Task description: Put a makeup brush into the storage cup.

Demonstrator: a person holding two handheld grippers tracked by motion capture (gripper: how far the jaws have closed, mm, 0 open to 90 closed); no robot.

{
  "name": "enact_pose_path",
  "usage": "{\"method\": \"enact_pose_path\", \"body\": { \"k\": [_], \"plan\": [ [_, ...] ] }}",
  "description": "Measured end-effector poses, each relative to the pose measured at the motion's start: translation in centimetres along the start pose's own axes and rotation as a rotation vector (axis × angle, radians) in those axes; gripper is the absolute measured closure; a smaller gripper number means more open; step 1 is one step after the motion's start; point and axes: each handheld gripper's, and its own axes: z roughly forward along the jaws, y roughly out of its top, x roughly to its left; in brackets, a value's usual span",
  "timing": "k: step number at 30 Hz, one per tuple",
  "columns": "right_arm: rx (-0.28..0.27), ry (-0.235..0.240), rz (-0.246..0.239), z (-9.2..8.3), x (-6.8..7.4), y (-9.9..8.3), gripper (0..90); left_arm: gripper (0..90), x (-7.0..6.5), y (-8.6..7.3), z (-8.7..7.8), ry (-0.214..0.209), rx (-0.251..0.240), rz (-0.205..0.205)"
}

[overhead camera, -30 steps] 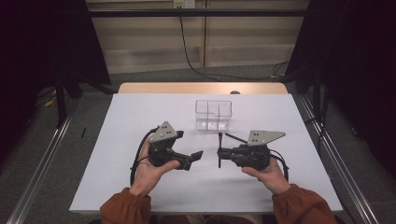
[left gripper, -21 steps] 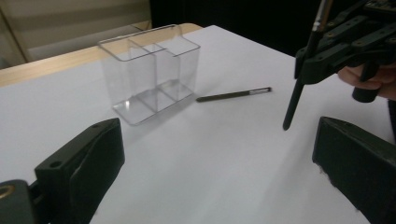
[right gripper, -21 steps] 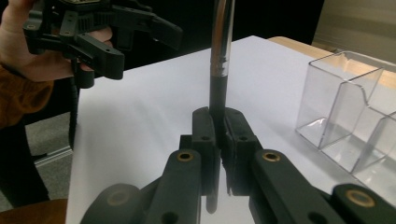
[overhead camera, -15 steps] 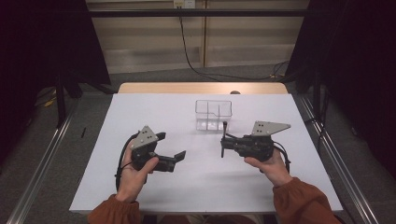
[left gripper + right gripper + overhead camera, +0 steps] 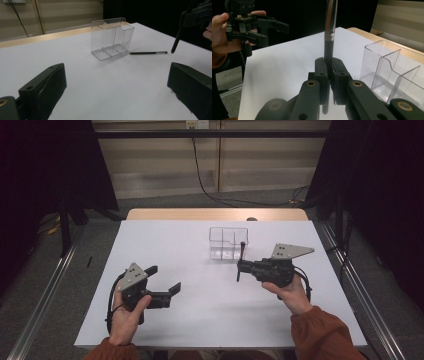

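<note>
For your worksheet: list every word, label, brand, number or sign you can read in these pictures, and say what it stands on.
None can be read.
The pen lying on the table has a pale mark near one end, too small to read.
The clear organizer and the held pen show no lettering.

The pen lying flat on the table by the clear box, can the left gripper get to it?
Probably yes. The left gripper is open, and bare table lies between it and the pen. The right gripper, holding another pen, hovers close by.
</note>
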Motion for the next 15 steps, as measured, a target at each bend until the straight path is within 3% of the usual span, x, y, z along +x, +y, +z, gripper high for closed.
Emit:
{"method": "enact_pose_path", "body": {
  "k": [2,3,7,10,15],
  "plan": [
    [-0.011,-0.005,0.011,0.2,-0.2,0.2,84.1,2.6,0.2,-0.4,-0.6,0.031,-0.011,0.011],
    [-0.020,-0.004,0.019,0.4,-0.3,0.3,84.1,2.4,0.3,-0.5,-0.8,0.027,-0.019,-0.001],
    [-0.024,-0.014,0.010,0.8,-0.5,0.8,84.1,2.4,0.6,-1.0,-1.7,0.048,-0.033,0.013],
    [-0.035,-0.025,0.006,0.9,-0.8,1.2,84.1,2.5,0.6,-1.5,-2.4,0.059,-0.040,0.061],
    [-0.041,-0.051,0.003,0.9,-1.5,1.8,84.1,2.3,1.0,-2.4,-2.8,0.056,-0.044,0.019]
  ]
}}
